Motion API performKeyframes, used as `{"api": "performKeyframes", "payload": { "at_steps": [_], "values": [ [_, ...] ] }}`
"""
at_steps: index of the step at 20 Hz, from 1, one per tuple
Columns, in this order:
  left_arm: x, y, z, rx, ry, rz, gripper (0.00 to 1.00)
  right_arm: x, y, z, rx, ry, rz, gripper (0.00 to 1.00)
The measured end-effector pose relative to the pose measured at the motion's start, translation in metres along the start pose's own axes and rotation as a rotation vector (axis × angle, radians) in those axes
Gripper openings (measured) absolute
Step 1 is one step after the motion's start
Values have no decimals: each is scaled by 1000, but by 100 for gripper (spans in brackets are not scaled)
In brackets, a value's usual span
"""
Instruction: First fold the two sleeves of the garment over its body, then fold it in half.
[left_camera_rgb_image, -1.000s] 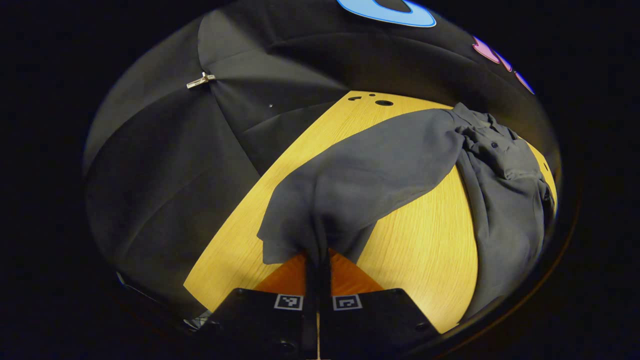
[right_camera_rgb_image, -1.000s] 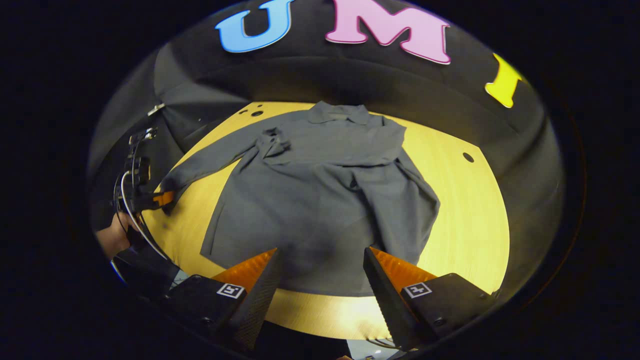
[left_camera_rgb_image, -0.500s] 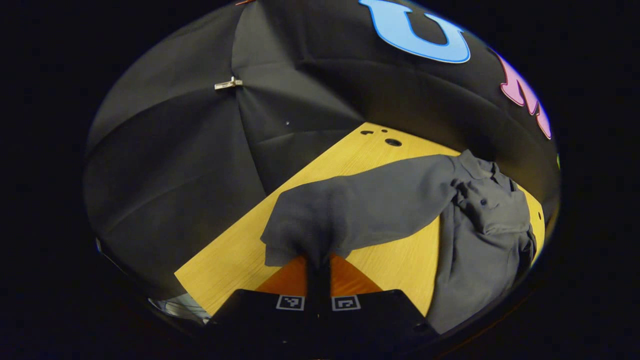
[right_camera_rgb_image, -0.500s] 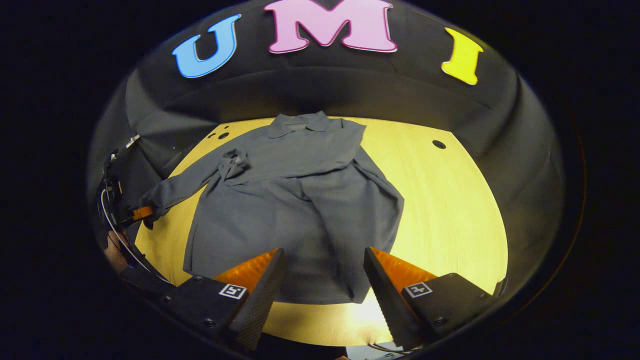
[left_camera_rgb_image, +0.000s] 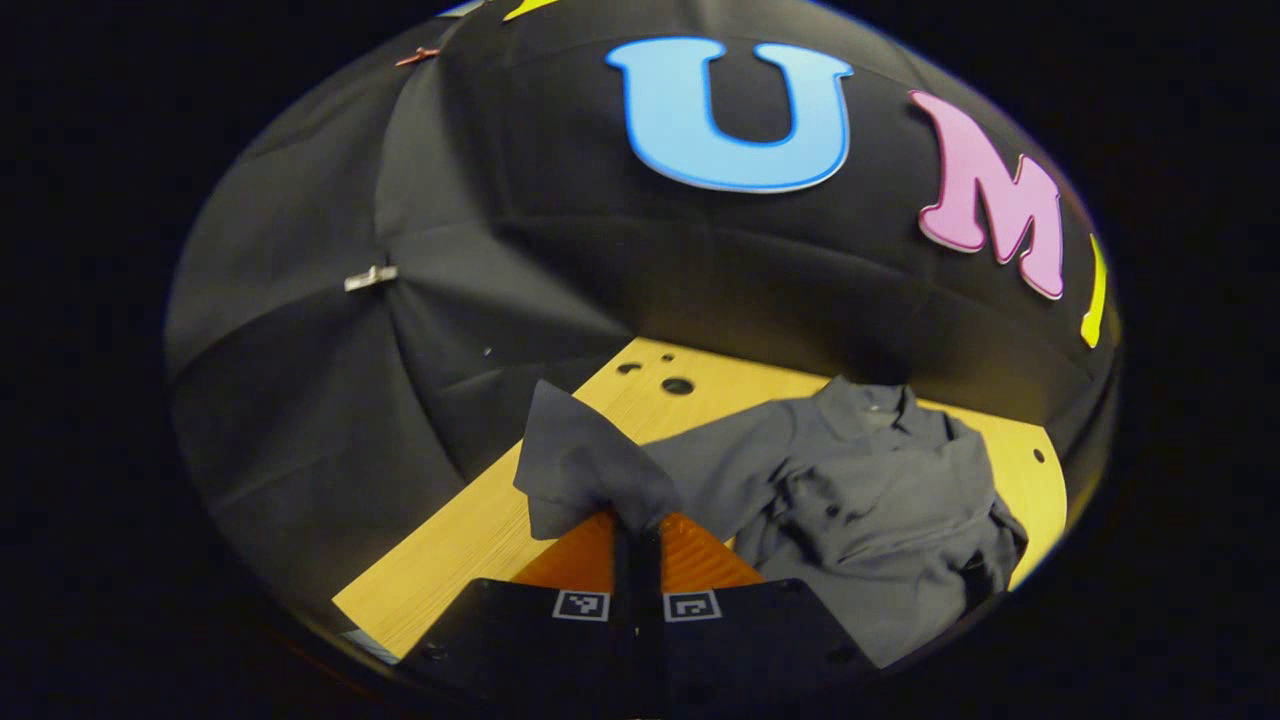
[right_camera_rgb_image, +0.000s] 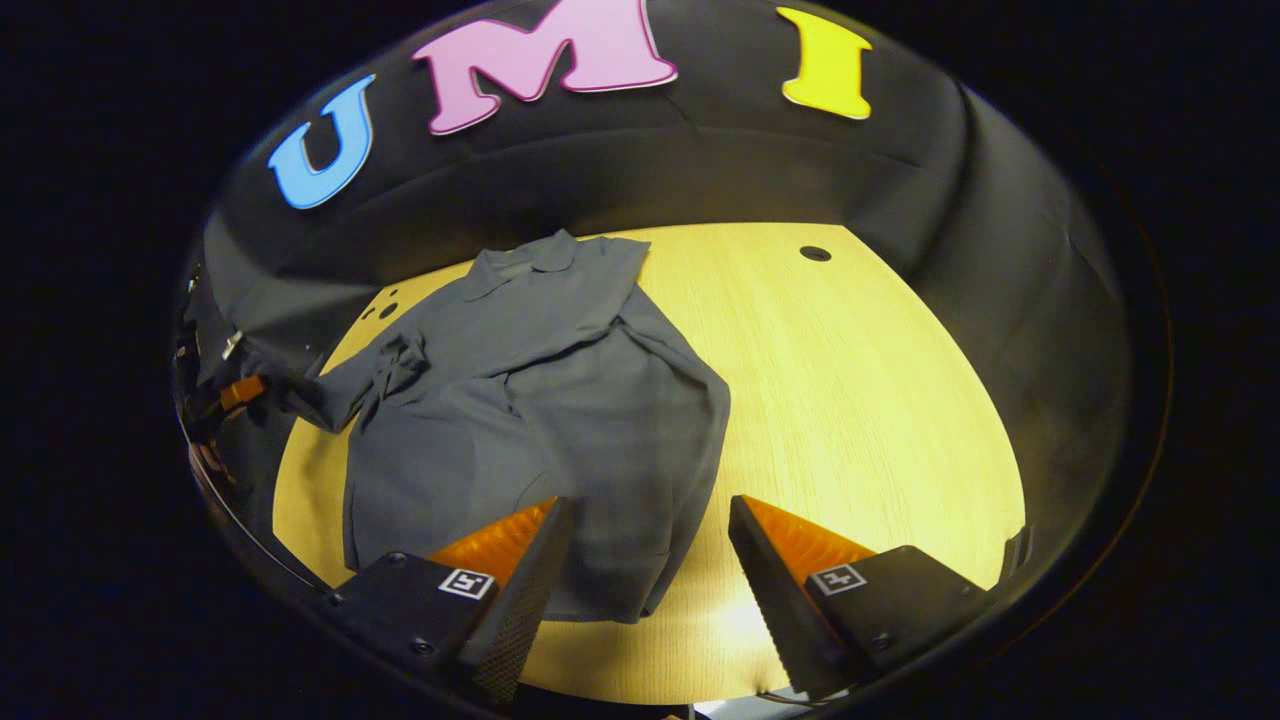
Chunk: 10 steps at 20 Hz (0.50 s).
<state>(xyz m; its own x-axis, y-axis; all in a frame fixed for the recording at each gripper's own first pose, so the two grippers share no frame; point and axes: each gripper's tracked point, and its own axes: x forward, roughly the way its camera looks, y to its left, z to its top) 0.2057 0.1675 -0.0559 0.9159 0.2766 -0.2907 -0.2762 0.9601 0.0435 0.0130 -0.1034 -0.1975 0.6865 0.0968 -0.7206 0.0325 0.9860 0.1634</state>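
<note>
L claw (left_camera_rgb_image: 637, 528) clamped on sleeve (left_camera_rgb_image: 590, 465), now higher, nearer shirt body (right_camera_rgb_image: 540, 400); R claw (right_camera_rgb_image: 645, 540) open.

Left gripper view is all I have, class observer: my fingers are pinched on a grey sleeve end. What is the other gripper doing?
Observer: The right gripper is open, with nothing between its fingers, above the near hem of the garment.
Operator: Has the other sleeve been folded yet?
Observer: Yes, the right sleeve already lies over the body, in the right gripper view.
Operator: How does my sleeve look from there?
Observer: The left sleeve stretches off the garment's left side toward the left gripper at the table edge, not yet over the body.
</note>
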Motion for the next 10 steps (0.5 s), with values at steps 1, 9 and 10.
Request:
{"api": "performKeyframes", "payload": {
  "at_steps": [1, 9, 10],
  "values": [
    [0, -19, 12, -5, -18, -32, 5, 4, -5, -1, 17, 5, 2, 99],
    [-1, -194, 64, 69, -94, -294, 5, 24, -39, -9, 87, 54, 11, 99],
    [0, -215, 65, 77, -90, -326, 5, 26, -43, -9, 102, 57, 13, 99]
  ]
}}
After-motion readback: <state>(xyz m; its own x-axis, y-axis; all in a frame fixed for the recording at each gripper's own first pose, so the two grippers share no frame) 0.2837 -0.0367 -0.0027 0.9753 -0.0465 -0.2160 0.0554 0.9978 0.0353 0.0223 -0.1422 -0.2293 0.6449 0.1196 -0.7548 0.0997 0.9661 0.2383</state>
